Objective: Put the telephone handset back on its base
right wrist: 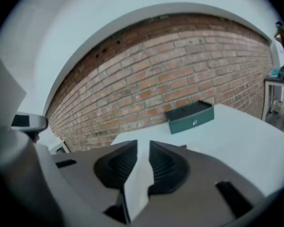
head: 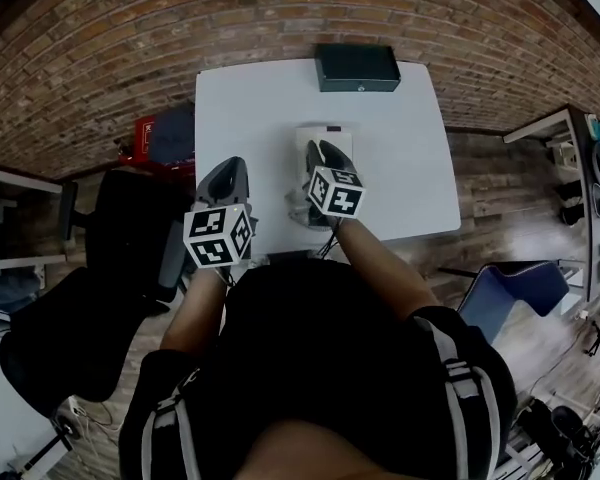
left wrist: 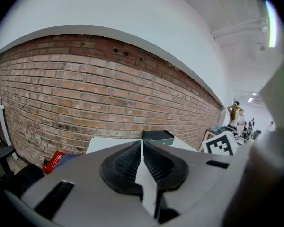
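My right claw hangs over the middle of the white table, directly above the pale telephone. The telephone sits at the centre of the frame, below the dark green box at the table's far edge. The claw is released, its pads slightly apart with only bare tabletop showing between them. It covers the telephone's near part, so I can't tell how that part lies. My left claw, left of centre over the table's near left area, is clenched on nothing.
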The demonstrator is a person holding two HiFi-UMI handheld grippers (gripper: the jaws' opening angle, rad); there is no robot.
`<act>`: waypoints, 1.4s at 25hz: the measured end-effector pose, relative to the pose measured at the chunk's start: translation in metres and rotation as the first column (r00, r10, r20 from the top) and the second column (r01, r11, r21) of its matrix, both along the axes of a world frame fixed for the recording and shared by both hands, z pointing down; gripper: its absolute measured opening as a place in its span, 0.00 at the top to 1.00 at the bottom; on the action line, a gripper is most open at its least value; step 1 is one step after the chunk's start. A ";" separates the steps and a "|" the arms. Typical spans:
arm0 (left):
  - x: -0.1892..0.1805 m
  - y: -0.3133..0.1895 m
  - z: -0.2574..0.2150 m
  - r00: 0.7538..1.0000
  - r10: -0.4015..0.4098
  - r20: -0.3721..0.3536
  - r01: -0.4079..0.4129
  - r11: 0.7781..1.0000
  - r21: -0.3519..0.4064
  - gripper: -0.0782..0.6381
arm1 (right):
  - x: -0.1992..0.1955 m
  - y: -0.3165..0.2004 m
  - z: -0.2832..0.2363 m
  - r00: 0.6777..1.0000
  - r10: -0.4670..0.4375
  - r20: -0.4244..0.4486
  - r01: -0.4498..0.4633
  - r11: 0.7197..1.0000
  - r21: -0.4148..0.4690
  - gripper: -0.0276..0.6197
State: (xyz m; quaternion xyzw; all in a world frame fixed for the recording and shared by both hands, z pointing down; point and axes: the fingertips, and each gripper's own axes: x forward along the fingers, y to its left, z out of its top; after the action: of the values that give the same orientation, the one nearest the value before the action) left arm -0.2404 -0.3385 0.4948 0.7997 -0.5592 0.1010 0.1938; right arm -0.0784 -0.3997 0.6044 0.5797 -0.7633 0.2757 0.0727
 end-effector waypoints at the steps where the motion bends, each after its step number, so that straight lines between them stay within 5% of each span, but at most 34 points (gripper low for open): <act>1: 0.003 -0.002 -0.001 1.000 0.008 -0.003 -0.008 1.000 0.003 0.87 | 0.008 0.000 -0.021 1.000 0.022 0.013 -0.023 0.997 0.078 0.91; 5: 0.015 -0.011 -0.007 0.999 0.035 -0.016 -0.034 0.999 0.023 0.87 | 0.027 0.004 -0.096 0.999 0.034 0.026 -0.040 0.953 0.299 0.96; 9: 0.026 -0.018 -0.021 0.998 0.053 -0.018 -0.051 0.997 0.066 0.87 | 0.037 0.016 -0.152 0.990 0.057 -0.126 0.005 0.896 0.445 0.96; 13: 0.039 -0.019 -0.044 0.993 0.074 0.095 -0.092 0.977 0.194 0.87 | 0.042 0.030 -0.184 0.967 0.080 -0.241 0.059 0.851 0.521 0.96; 23: 0.054 -0.023 -0.055 0.992 0.120 0.029 -0.123 0.971 0.207 0.87 | 0.073 0.035 -0.170 0.970 0.133 -0.204 -0.023 0.885 0.465 0.96; 35: 0.047 -0.026 -0.056 0.996 0.085 0.031 -0.089 0.974 0.206 0.87 | 0.063 0.034 -0.159 0.980 0.080 -0.181 0.007 0.900 0.437 0.96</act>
State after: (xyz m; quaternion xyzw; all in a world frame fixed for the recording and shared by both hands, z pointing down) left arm -0.1935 -0.3647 0.4391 0.8382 -0.5332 0.0591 0.0987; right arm -0.0155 -0.3654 0.4455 0.6197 -0.7837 0.0417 0.0103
